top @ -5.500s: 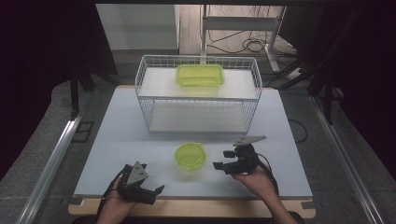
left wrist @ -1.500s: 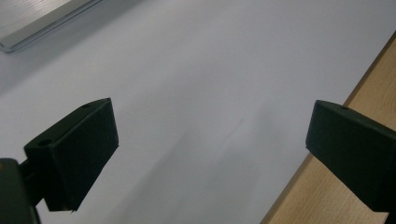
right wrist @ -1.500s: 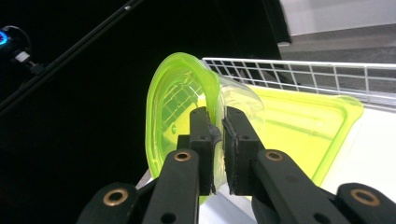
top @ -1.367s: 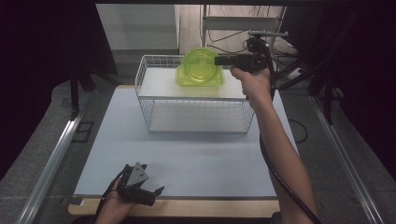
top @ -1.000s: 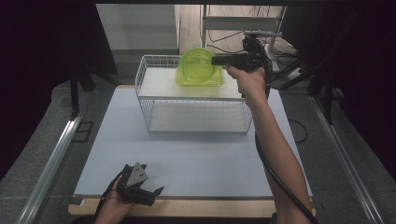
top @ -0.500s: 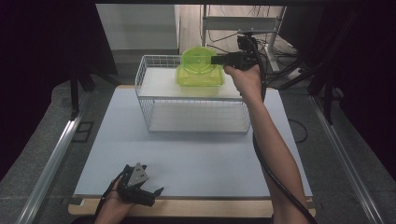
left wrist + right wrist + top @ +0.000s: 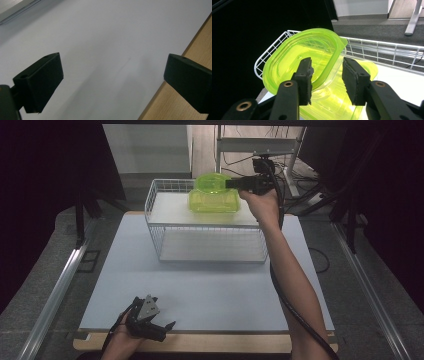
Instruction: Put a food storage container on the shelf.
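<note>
Upper centre of the high view: we find the right gripper (image 7: 231,183) reaching over the white wire basket (image 7: 156,227), with the person's right forearm (image 7: 292,285) stretching up from the lower right edge.
Change since earlier: five and a half seconds ago the small green bowl lay on the worktop near the bottom centre, beside the right gripper; over the last second and a half we have seen it carried in the air above the basket and sinking lower, and now it sits tilted on the green container.
Green bowl: the bowl (image 7: 304,60) leans with its open side toward the camera in the right gripper view, its lower edge resting in the green container (image 7: 337,102) beneath it; in the high view it shows at the top of the basket's upper shelf (image 7: 212,182).
Right fingers: the fingers (image 7: 305,75) stand a little apart, one inside the bowl and one outside, with the bowl's wall passing between them; we cannot tell whether they press on it.
Left gripper: at the lower left of the high view, the left gripper (image 7: 165,326) lies by the near edge of the worktop (image 7: 210,290), where it was in every earlier frame.
Left fingers: the fingers (image 7: 41,81) are spread wide with nothing between them, above the pale sheet and the wooden edge (image 7: 197,47).
</note>
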Demonstrator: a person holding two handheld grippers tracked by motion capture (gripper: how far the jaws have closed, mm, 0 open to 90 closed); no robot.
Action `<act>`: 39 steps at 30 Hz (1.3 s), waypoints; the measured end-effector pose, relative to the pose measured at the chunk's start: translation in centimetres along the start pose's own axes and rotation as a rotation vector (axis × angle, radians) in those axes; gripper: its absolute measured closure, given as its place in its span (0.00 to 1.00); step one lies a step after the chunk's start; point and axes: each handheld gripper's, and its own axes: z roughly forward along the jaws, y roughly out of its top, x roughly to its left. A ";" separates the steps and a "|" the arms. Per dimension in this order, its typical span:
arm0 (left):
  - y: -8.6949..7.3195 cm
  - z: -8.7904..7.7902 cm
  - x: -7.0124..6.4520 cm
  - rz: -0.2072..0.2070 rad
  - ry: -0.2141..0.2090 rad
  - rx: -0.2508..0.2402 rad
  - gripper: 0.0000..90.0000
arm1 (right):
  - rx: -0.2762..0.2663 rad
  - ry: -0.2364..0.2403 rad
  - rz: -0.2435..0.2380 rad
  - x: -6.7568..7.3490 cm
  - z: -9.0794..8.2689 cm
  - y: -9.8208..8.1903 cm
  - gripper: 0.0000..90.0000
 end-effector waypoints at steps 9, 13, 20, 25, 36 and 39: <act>0.1 -0.1 0.0 0.001 0.008 0.009 0.03 | -0.026 0.013 -0.044 -0.1 -1.1 -0.5 0.35; 0.1 0.0 -0.1 0.005 0.010 0.013 0.03 | -0.019 0.039 -0.075 0.0 -1.5 -1.3 0.30; 0.2 0.0 -0.1 -0.007 0.007 0.018 0.03 | -0.024 0.060 -0.114 0.3 -2.3 -2.7 0.26; 0.2 0.0 -0.1 -0.012 0.008 0.020 0.03 | -0.028 0.071 -0.144 0.7 -2.9 -3.6 0.25; 0.2 0.0 -0.1 -0.010 0.011 0.019 0.03 | -0.017 0.083 -0.213 1.5 -3.9 -6.9 0.23; 0.1 0.0 -0.1 -0.009 0.012 0.017 0.03 | -0.005 0.090 -0.234 1.6 -3.8 -8.9 0.22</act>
